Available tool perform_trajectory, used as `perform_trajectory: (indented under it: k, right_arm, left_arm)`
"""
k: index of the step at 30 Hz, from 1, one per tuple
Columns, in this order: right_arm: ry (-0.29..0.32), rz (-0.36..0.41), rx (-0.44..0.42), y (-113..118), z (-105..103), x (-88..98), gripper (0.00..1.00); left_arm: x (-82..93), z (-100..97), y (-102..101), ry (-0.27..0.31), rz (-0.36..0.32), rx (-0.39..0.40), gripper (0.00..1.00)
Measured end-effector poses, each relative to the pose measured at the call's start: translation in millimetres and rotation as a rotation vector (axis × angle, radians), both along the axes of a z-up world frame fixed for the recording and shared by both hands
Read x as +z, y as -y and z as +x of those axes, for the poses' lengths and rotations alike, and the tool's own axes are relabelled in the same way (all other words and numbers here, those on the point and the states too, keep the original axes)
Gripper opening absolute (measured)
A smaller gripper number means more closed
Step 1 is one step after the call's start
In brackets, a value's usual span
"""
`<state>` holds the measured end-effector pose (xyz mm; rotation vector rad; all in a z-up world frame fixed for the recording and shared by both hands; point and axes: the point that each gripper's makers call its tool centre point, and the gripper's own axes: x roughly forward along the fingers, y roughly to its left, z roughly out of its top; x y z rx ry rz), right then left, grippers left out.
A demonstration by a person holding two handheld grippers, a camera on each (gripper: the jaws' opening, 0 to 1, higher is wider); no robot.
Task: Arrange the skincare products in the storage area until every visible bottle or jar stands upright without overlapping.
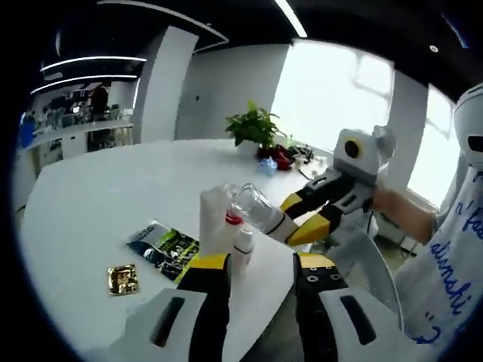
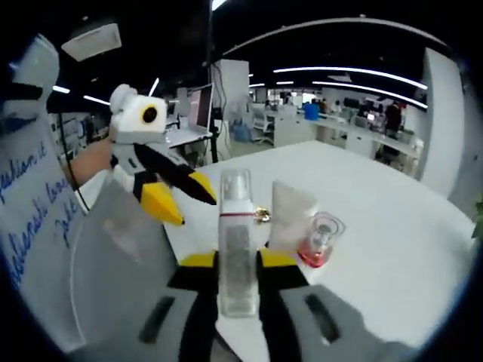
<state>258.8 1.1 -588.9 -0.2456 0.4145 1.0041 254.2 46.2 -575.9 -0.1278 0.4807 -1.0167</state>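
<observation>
My right gripper [image 2: 238, 260] is shut on a tall clear bottle [image 2: 236, 226] with a red band, holding it over the white table [image 2: 377, 204]. From the left gripper view, that bottle [image 1: 255, 207] hangs tilted in the right gripper [image 1: 293, 219]. Just past it a white tube [image 2: 290, 215] stands upright beside a small clear bottle with red in it [image 2: 321, 241]. In the left gripper view the tube [image 1: 213, 222] and a small white bottle [image 1: 243, 245] stand close ahead of my left gripper [image 1: 262, 264], which is open and holds nothing. The left gripper [image 2: 189, 207] also shows with its jaws apart.
A green and black sachet [image 1: 162, 245] and a gold square packet [image 1: 122, 279] lie flat on the table [image 1: 113, 196] to the left. A potted plant [image 1: 253, 124] and red items [image 1: 278, 158] sit at the far edge. A person's hand [image 1: 400, 211] and lettered sleeve [image 1: 453, 256] are on the right.
</observation>
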Motion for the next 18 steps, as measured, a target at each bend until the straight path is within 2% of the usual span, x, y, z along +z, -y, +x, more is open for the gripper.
perform_trajectory:
  k: [4, 10, 13, 18]
  right_arm:
    - [-0.007, 0.011, 0.013, -7, -3, -2.3, 0.18]
    - [-0.010, 0.033, 0.036, -19, -8, -2.8, 0.18]
    - [-0.011, 0.043, 0.041, -23, -8, -3.1, 0.18]
    - [-0.012, 0.071, 0.040, -31, -10, -1.9, 0.18]
  left_arm:
    - [-0.1, 1.1, 4, -0.036, -0.045, 0.006, 0.31]
    - [-3.0, 4.2, 7, -0.059, -0.063, 0.023, 0.31]
    - [0.6, 4.6, 12, -0.093, -0.129, 0.024, 0.32]
    - [-4.5, 8.8, 14, -0.115, -0.139, 0.051, 0.32]
